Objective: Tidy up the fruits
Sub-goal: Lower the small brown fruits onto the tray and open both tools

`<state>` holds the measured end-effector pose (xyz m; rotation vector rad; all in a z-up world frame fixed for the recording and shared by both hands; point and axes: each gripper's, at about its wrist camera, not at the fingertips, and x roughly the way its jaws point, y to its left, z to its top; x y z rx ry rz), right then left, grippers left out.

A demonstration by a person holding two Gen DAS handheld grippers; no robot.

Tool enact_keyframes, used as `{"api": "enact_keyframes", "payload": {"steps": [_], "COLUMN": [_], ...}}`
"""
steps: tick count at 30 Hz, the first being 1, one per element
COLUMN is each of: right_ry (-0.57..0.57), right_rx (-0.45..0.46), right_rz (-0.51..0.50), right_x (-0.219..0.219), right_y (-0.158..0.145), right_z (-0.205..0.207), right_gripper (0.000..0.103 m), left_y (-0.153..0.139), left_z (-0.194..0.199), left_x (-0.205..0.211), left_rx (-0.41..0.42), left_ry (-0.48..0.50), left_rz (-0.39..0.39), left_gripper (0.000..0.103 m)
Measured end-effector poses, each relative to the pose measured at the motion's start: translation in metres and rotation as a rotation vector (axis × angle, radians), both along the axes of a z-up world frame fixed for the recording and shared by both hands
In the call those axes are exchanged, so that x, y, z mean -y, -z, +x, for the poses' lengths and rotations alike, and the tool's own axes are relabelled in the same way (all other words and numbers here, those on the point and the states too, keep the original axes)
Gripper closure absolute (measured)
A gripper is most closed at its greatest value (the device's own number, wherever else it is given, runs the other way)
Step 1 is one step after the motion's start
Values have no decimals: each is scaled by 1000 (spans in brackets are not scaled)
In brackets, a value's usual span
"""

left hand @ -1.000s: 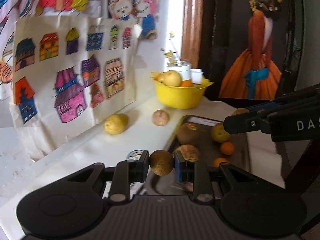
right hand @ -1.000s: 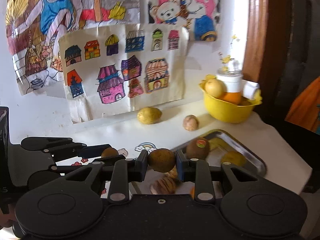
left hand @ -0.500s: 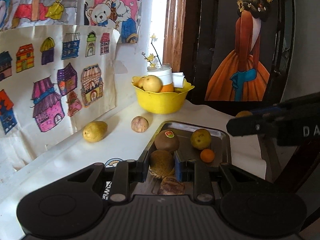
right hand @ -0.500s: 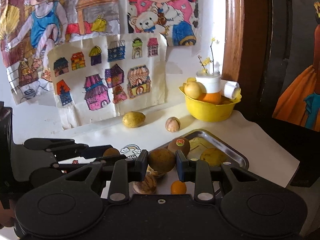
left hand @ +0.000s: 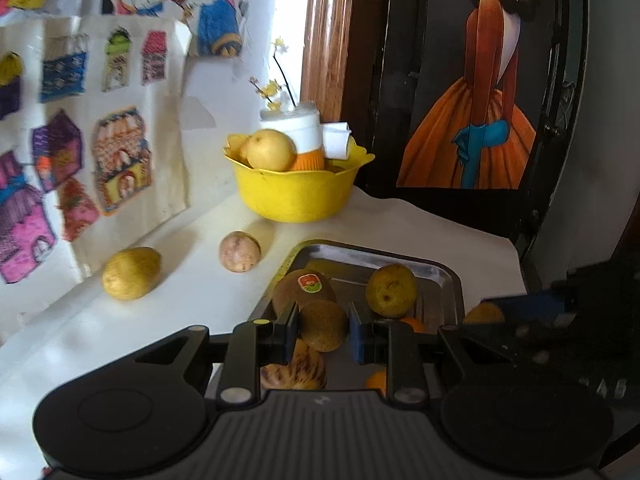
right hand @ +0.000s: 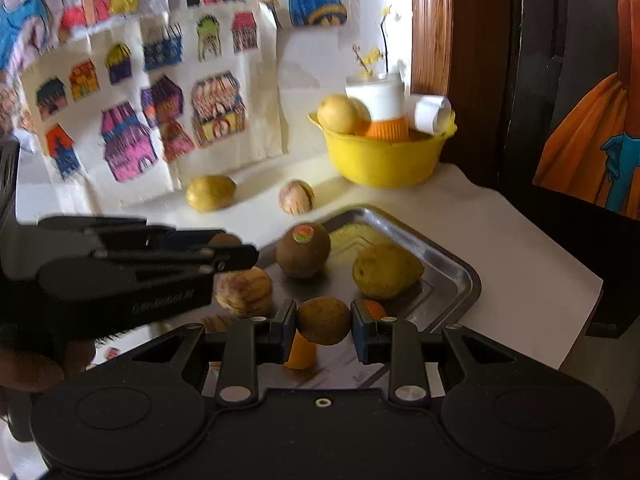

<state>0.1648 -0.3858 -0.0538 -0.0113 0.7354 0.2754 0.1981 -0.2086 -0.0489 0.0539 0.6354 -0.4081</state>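
Observation:
My left gripper (left hand: 323,332) is shut on a brown round fruit (left hand: 323,330) just above the near end of a steel tray (left hand: 448,276). My right gripper (right hand: 323,326) is shut on a similar brown fruit (right hand: 323,320) over the tray's (right hand: 460,272) near edge. In the tray lie a stickered kiwi (right hand: 303,249), a yellow-green pear (right hand: 386,270), a striped brown fruit (right hand: 243,290) and small oranges (right hand: 374,308). The left gripper shows blurred at the left of the right wrist view (right hand: 224,254).
A yellow bowl (left hand: 296,194) with a pear and a white cup stands at the back. A yellow fruit (left hand: 130,273) and a pinkish round fruit (left hand: 239,251) lie on the white table by the drawings. A dark painting stands at right.
Both grippers have moved forward and lower toward the tray, each still holding its brown fruit. The tray and bowl look nearer.

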Motion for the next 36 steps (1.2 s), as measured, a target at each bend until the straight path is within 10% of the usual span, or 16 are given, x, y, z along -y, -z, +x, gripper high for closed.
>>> {"api": "enact_keyframes", "payload": {"steps": [36], "right_ry": [-48], "right_rx": [-84], "right_rz": [-10], "right_x": [9], "right_y": [54], "right_z": [36], "right_gripper": [72], "left_y": [40], "left_z": [45], "left_x": [44], "left_rx": [-69], "left_ry": [31], "left_rz": [59], "left_gripper": [75]}}
